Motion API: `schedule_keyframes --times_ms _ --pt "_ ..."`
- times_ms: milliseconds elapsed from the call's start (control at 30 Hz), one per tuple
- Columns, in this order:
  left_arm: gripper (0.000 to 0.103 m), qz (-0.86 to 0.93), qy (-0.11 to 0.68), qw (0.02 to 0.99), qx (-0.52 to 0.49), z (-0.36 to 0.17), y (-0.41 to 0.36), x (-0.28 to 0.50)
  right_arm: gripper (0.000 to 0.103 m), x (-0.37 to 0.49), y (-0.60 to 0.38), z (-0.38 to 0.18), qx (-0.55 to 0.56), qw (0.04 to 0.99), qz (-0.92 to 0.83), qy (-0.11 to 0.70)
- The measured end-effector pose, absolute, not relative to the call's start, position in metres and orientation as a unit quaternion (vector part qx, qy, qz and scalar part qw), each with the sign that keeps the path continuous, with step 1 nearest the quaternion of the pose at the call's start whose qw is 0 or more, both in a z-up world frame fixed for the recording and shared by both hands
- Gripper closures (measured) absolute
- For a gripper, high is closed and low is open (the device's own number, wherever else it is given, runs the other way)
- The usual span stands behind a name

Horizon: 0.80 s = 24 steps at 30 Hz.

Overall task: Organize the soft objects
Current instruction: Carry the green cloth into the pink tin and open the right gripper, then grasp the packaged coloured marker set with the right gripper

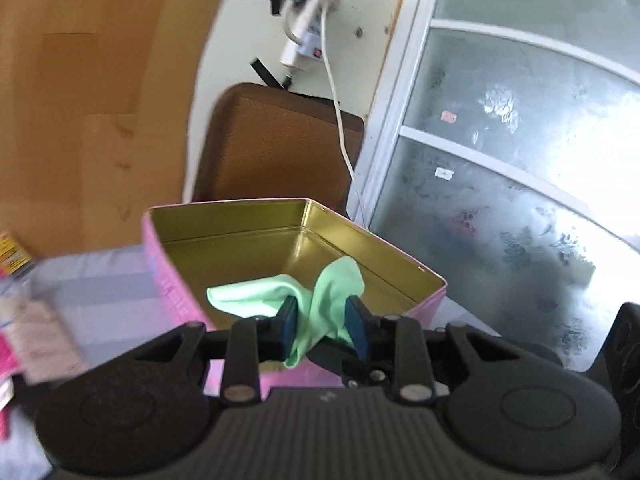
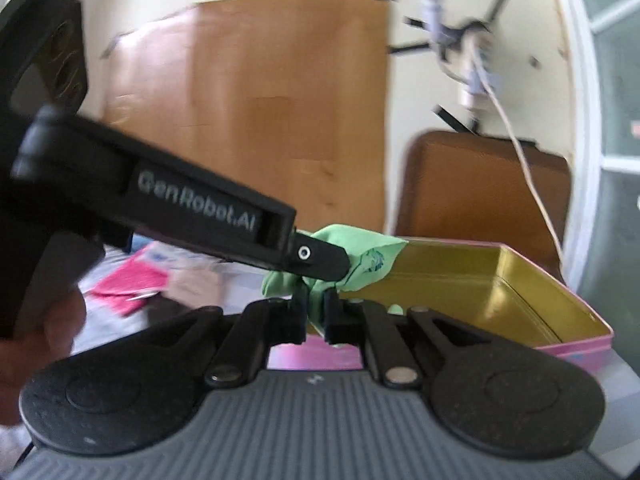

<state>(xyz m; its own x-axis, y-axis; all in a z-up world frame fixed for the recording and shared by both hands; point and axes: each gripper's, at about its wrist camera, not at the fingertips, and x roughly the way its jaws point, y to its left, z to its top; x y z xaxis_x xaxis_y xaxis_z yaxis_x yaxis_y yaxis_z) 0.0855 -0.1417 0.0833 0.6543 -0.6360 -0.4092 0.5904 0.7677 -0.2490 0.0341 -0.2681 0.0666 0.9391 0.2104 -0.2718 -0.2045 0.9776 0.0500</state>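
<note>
Both the left gripper [image 1: 322,326] and the right gripper [image 2: 316,314] are clenched on the green sock [image 1: 320,296], held over the near edge of the pink tin [image 1: 240,216]. If one lets go late, the sock could snag and drop outside the tin's near wall.

Soft mint-green cloth [image 1: 320,300] with dark printed motif. Rectangular metal tin [image 1: 256,236]: pink outside, gold inside. Far right: frosted floral-pattern glass door [image 1: 520,184].

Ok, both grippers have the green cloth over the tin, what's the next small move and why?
Probably lower the green cloth into the pink tin, then open. Left gripper and right gripper both pinch it over the near rim, part hanging outside.
</note>
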Motion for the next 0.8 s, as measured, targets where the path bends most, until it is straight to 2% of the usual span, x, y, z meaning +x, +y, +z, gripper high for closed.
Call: schedule_keyframes --times_ms 100,167,233,300,567,800 --pt "0.071 -0.331 0.256 0.907 -0.042 0.073 -0.162 0.111 0.091 0.058 -0.280 0.058 0.023 0.981 0.091 0.168" --pt "0.060 -0.321 0.272 0.906 -0.044 0.065 -0.172 0.126 0.088 0.071 -0.284 0.052 0.024 0.979 0.087 0.185" --pt "0.030 -0.299 0.285 0.910 -0.042 0.058 -0.178 0.138 0.083 0.080 -0.286 0.046 0.026 0.976 0.085 0.197" --pt "0.020 -0.270 0.296 0.916 -0.034 0.053 -0.181 0.146 0.059 0.080 -0.288 0.044 0.020 0.977 0.075 0.200" --pt "0.019 -0.266 0.274 0.921 -0.079 0.060 -0.145 0.131 0.054 0.045 -0.294 0.045 0.008 0.982 0.049 0.181" --pt "0.018 -0.206 0.252 0.939 -0.109 0.048 -0.056 0.086 0.055 0.022 -0.285 0.056 0.039 0.984 0.087 0.151"
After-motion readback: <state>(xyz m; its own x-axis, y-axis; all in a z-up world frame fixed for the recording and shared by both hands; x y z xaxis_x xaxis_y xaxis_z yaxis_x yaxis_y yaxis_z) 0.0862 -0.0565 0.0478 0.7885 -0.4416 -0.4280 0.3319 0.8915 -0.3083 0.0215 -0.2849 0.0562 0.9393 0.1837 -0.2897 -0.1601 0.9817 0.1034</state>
